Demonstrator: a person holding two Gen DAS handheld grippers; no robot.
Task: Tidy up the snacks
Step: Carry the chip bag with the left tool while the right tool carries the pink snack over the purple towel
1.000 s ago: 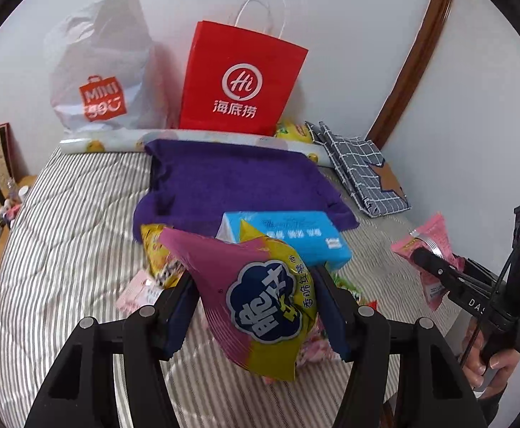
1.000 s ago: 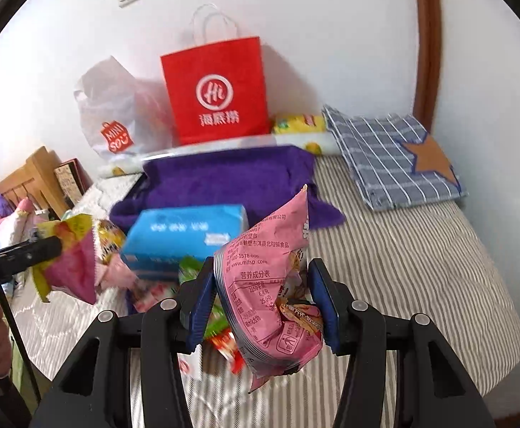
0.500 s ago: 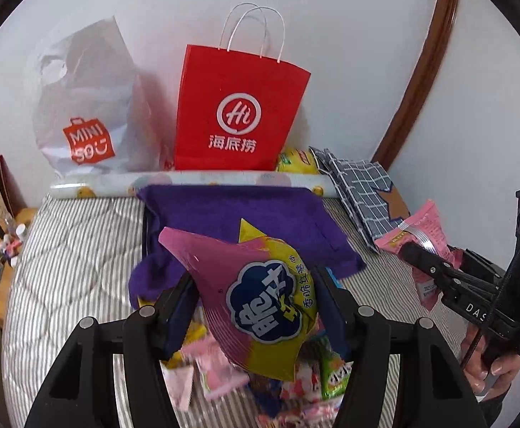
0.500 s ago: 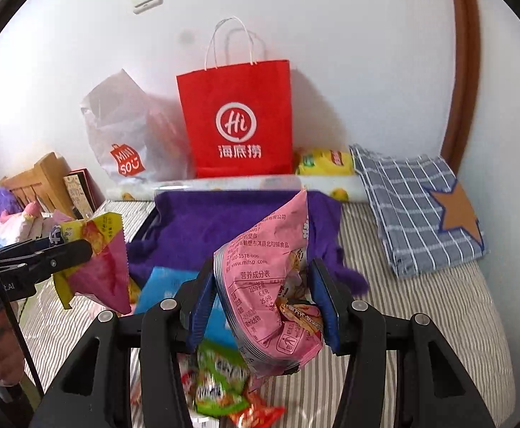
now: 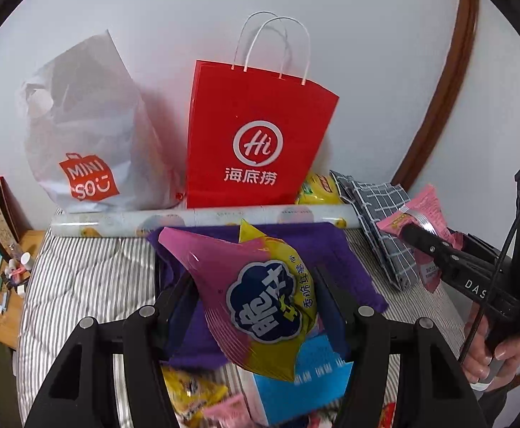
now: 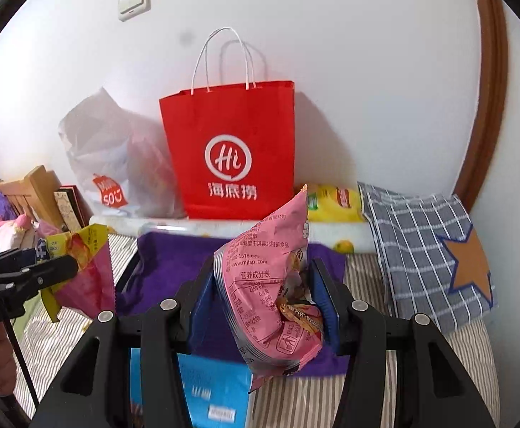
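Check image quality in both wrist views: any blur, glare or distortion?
Left wrist: fisheye bends the door trim; blue box motion-smeared at the bottom; film glare on the purple-yellow snack bag. Right wrist: same curvature; blue box blurred; pink snack bag text sharp.

Purple towel (image 6: 174, 271) on striped bed (image 5: 92, 278); light switch (image 6: 134, 1) on wall.

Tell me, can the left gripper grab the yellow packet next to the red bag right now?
Probably not. The left gripper is already shut on the pink-and-yellow snack bag, so its jaws are full. The yellow packet sits far back, beyond the purple towel.
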